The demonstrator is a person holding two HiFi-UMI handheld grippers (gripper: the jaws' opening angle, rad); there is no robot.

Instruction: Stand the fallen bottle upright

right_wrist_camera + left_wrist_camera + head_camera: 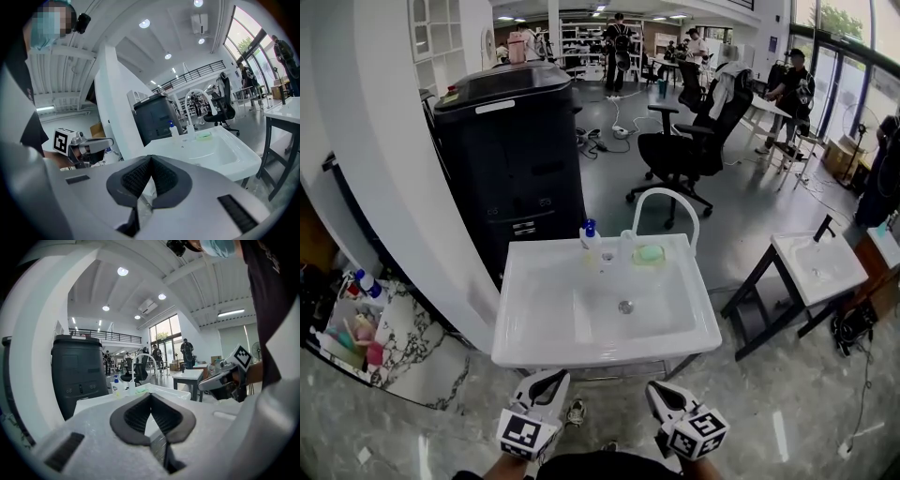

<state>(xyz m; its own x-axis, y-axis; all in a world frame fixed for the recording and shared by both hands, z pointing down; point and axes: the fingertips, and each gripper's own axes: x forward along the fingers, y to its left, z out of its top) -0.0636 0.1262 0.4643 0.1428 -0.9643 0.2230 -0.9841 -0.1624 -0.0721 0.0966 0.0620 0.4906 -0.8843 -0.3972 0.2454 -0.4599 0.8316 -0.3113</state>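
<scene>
A white pump bottle with a blue head stands upright on the back rim of the white sink, left of the arched faucet; I see no bottle lying down. The same bottle shows far off in the left gripper view, and the bottle in the right gripper view too. A green soap lies by the faucet base. My left gripper and right gripper hang side by side in front of the sink, short of its near edge. Both are shut and empty: left gripper, right gripper.
A tall black bin stands behind the sink at left, against a white pillar. A second sink on a black frame stands to the right. An office chair and several people are farther back. A rack of bottles sits low left.
</scene>
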